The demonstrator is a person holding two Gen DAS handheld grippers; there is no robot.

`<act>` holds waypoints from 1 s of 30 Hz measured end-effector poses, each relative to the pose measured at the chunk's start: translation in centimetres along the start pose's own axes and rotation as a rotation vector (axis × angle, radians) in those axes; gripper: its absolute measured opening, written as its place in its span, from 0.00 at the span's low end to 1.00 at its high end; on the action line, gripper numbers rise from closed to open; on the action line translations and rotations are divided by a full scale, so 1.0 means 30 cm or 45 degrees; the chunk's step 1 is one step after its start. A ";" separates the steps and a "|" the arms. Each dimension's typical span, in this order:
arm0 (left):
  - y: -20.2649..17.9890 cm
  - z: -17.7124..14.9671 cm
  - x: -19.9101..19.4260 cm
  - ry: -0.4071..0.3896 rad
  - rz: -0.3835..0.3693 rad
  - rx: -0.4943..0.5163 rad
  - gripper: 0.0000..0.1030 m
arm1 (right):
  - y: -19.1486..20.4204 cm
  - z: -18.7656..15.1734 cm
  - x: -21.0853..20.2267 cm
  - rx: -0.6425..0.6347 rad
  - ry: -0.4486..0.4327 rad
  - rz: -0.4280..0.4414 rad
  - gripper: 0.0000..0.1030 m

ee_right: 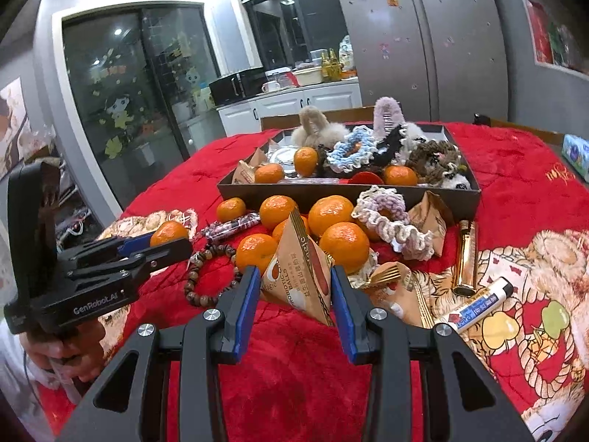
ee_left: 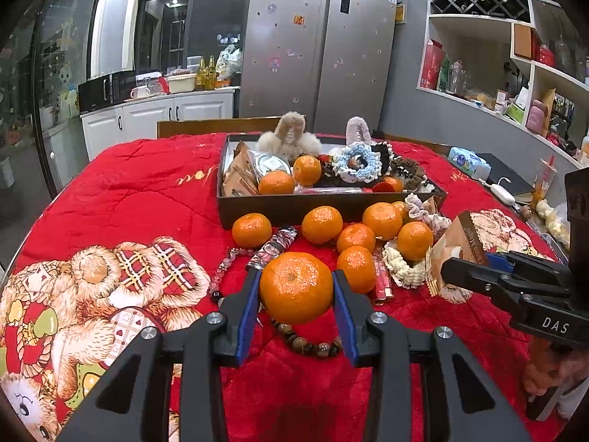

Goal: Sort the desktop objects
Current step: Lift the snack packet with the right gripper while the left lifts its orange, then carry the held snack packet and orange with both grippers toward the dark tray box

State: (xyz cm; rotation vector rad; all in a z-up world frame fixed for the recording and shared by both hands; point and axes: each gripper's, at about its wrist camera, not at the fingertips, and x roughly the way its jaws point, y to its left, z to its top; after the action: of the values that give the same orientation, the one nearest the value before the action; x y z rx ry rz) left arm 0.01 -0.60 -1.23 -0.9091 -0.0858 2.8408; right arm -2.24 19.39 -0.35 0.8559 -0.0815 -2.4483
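Observation:
My left gripper (ee_left: 296, 287) is shut on a mandarin (ee_left: 296, 287), held just above the red cloth and a brown bead bracelet (ee_left: 309, 346). My right gripper (ee_right: 294, 287) is shut on a tan pyramid snack packet (ee_right: 300, 272). In the left wrist view that right gripper (ee_left: 447, 270) comes in from the right edge with the packet (ee_left: 458, 245). In the right wrist view the left gripper (ee_right: 165, 245) shows at the left holding its mandarin (ee_right: 168, 232). Several loose mandarins (ee_left: 355, 235) lie in front of a dark tray (ee_left: 279, 208) filled with scrunchies, mandarins and packets.
A wrapped candy (ee_left: 274, 246), crocheted scrunchies (ee_right: 392, 221), a gold lighter (ee_right: 465, 258) and a white tube (ee_right: 475, 307) lie on the cloth. A tissue pack (ee_left: 469, 162) and a black book sit at the table's right edge. A person's hands hold both grippers.

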 end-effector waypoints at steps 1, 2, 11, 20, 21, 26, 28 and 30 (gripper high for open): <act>-0.003 -0.001 -0.004 -0.008 -0.001 0.005 0.38 | 0.001 0.001 0.001 0.001 0.002 -0.001 0.36; -0.006 -0.001 -0.009 -0.017 -0.001 0.012 0.38 | 0.004 0.002 0.001 -0.003 0.002 0.004 0.36; -0.050 -0.007 -0.041 -0.078 0.004 0.104 0.38 | 0.050 -0.004 -0.016 -0.088 -0.025 0.023 0.36; -0.084 -0.008 -0.040 -0.077 -0.003 0.176 0.38 | 0.088 -0.013 -0.034 -0.161 -0.043 0.069 0.37; -0.086 -0.008 -0.040 -0.078 -0.007 0.181 0.38 | 0.089 -0.012 -0.035 -0.163 -0.043 0.078 0.37; -0.099 -0.009 -0.029 -0.058 -0.006 0.204 0.38 | 0.089 -0.017 -0.041 -0.165 -0.053 0.101 0.37; -0.107 -0.010 -0.025 -0.052 -0.007 0.218 0.38 | 0.091 -0.016 -0.035 -0.165 -0.041 0.108 0.37; -0.116 -0.011 -0.023 -0.053 -0.002 0.234 0.38 | 0.089 -0.016 -0.034 -0.163 -0.038 0.116 0.37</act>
State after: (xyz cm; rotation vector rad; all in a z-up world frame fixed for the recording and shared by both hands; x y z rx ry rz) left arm 1.22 2.72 -0.75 -0.8106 0.1671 2.8087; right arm -0.02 17.68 0.44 0.7436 0.0244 -2.3534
